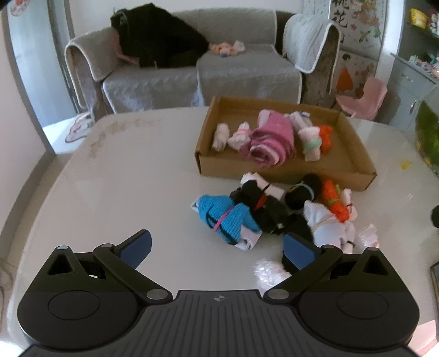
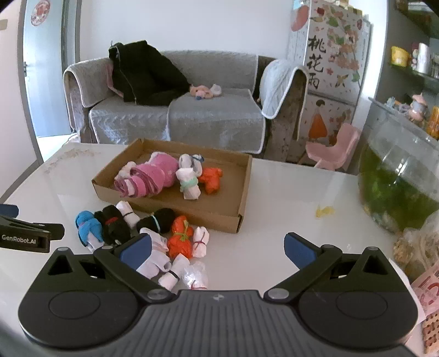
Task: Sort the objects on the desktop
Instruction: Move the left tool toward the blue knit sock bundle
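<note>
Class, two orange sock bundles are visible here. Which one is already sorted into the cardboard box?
The orange bundle lying inside the cardboard box, beside a white roll. The other orange bundle sits outside it, on the table among unsorted bundles.

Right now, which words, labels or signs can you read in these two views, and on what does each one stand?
"GenRobot.AI": white print on the black body of the left gripper, at the left edge of the right wrist view.
"桃花雨": large black characters, top to bottom, on the flowered cabinet right of the sofa.
Round red sign on the door: too blurred to read.
Red-printed packet at the right edge: unreadable.
</note>
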`<state>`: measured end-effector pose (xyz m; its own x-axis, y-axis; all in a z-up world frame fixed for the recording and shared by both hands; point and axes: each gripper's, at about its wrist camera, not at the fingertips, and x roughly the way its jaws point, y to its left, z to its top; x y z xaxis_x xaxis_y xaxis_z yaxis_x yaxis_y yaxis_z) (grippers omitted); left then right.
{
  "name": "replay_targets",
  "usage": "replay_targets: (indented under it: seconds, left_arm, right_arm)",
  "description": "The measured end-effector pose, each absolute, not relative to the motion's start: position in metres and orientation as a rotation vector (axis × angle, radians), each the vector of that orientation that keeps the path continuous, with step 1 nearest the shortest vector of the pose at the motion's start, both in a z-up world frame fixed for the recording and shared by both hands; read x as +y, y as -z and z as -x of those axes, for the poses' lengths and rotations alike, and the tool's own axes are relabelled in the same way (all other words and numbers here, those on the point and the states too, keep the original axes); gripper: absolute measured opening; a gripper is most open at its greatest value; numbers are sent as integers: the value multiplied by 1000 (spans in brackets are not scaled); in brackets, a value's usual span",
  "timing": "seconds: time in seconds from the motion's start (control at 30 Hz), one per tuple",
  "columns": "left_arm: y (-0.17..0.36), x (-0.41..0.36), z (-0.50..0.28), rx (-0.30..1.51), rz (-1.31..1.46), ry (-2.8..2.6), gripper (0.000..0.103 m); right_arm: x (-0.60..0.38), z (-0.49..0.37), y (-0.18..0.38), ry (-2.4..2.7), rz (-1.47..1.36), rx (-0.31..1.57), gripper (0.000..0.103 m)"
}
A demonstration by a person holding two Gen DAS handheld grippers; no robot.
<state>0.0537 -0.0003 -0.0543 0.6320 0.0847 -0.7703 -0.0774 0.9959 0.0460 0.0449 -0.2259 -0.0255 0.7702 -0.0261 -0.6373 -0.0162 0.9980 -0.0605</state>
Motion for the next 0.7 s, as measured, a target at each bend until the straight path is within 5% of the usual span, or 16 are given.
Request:
replay_targets:
  seconds: [0.7]
  left_arm:
    - [62,0,-64,893,-54,-62,103]
  right_arm:
    - [-226,-48,35,-5,62,719,103]
